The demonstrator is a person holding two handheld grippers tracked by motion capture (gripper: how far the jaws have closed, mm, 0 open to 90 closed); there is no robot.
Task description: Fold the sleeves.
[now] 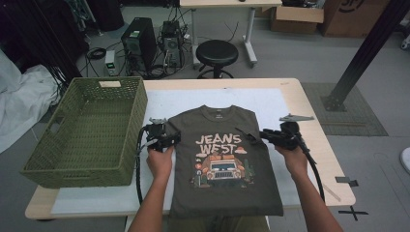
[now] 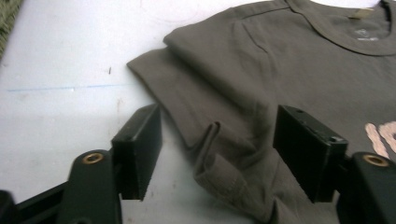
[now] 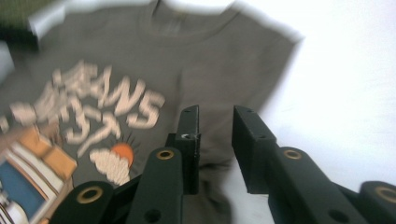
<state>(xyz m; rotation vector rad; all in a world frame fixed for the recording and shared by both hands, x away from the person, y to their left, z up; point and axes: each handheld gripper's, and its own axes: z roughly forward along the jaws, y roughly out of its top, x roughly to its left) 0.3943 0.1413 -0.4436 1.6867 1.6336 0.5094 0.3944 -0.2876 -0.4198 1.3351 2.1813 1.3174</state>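
While soft olive T-shirt [image 1: 225, 159] lies flat, left gripper [image 2: 217, 154] gapes around its rumpled fold; right gripper [image 3: 215, 149] narrow, empty.

Both forearms were bare, no sleeves on show. The left gripper [image 1: 167, 137] was a black block with a grey three-cornered plate on top and a thick black cable looping off it. The right gripper [image 1: 263, 134] matched: black body, grey plate, black cable trailing back along the arm. Up close, its jaws were flat black rectangular pads on black link arms, each link pinned with brass-coloured rivets.
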